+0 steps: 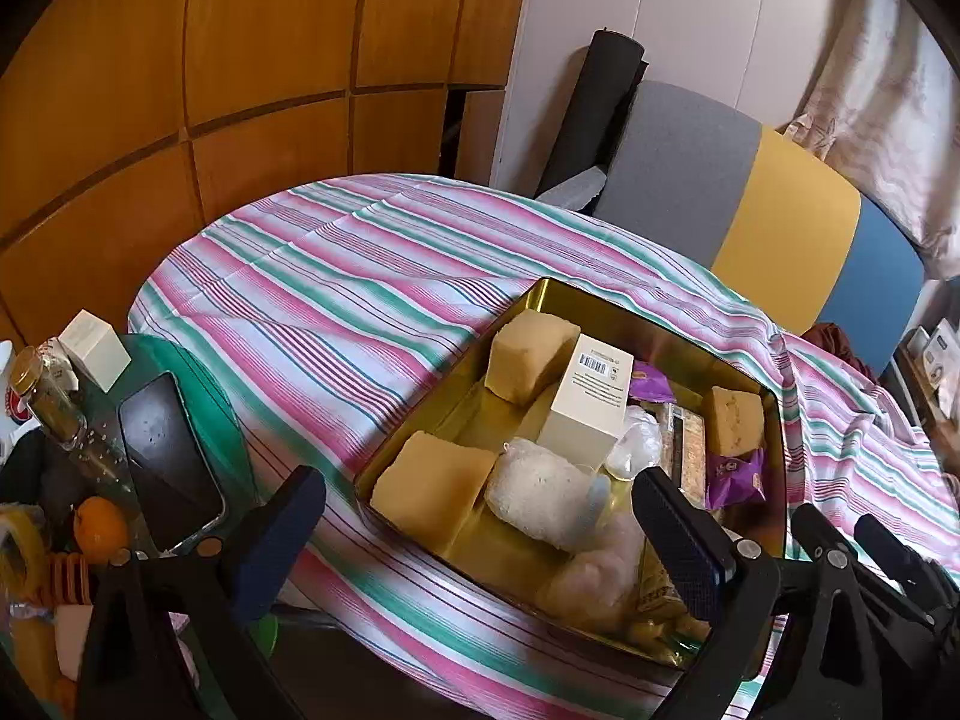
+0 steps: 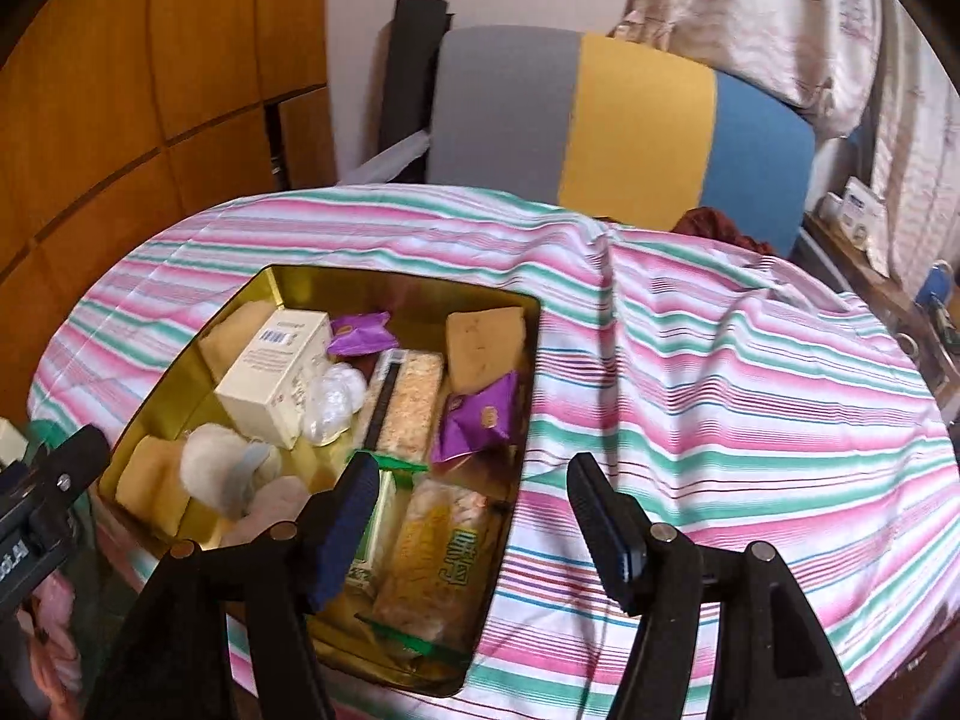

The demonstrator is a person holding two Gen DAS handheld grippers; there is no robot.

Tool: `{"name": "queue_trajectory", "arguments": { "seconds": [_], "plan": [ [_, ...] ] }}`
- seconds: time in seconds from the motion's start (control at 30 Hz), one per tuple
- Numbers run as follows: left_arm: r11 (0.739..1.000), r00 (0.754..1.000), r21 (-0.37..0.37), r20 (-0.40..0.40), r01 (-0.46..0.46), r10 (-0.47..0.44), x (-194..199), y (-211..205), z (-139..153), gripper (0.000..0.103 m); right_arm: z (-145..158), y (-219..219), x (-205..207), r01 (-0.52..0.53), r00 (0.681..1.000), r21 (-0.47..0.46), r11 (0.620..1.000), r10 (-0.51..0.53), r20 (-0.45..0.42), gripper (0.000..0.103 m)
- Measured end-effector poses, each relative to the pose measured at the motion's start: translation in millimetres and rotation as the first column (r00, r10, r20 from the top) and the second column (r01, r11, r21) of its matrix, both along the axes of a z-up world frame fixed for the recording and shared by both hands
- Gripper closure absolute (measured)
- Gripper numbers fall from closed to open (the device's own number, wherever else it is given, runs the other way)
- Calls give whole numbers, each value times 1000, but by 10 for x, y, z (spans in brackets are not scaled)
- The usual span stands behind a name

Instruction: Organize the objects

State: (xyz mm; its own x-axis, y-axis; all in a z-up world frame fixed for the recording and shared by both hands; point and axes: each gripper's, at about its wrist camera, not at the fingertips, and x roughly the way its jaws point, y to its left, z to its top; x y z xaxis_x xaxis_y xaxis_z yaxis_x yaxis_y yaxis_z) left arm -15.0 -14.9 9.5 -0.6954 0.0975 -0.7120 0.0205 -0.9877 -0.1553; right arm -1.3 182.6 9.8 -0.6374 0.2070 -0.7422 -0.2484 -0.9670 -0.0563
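My left gripper (image 1: 480, 534) is spread wide and holds nothing; the gold tin (image 1: 600, 300) lies at its one o'clock on the striped cloth (image 1: 336, 300), a cream box (image 1: 591, 402) standing inside among yellow sponges (image 1: 432, 486). My right gripper (image 2: 474, 516) is also wide and empty, with the tin at its eleven o'clock and purple packets (image 2: 480, 420) just ahead.

left gripper (image 1: 480, 534): fingers spread wide, nothing between the pads, angled downward. right gripper (image 2: 471, 519): fingers also wide apart, empty, held just beside the left one.
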Motion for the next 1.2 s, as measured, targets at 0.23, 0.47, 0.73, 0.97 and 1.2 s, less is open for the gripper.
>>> {"name": "queue_trajectory", "arguments": {
  "seconds": [0.23,0.47,0.73,0.97,1.2],
  "plan": [
    [996,999,-82,3,45,-45,9,101,34,0,27,-53,24,35,999,68,997,-34,-11,37],
    [994,997,-82,-3,70,-71,41,135,57,0,9,12,34,76,997,33,997,-75,-12,37],
    [993,998,-105,-19,57,-59,41,152,53,3,42,63,76,81,996,-5,997,-81,-35,37],
    [986,998,-158,9,57,-57,-4,190,-81,6,58,-23,102,55,998,-9,998,-56,-40,37],
    [988,997,-137,50,69,-62,-39,191,-168,18,40,-35,102,56,998,-7,998,-57,-35,37]
  ]
}}
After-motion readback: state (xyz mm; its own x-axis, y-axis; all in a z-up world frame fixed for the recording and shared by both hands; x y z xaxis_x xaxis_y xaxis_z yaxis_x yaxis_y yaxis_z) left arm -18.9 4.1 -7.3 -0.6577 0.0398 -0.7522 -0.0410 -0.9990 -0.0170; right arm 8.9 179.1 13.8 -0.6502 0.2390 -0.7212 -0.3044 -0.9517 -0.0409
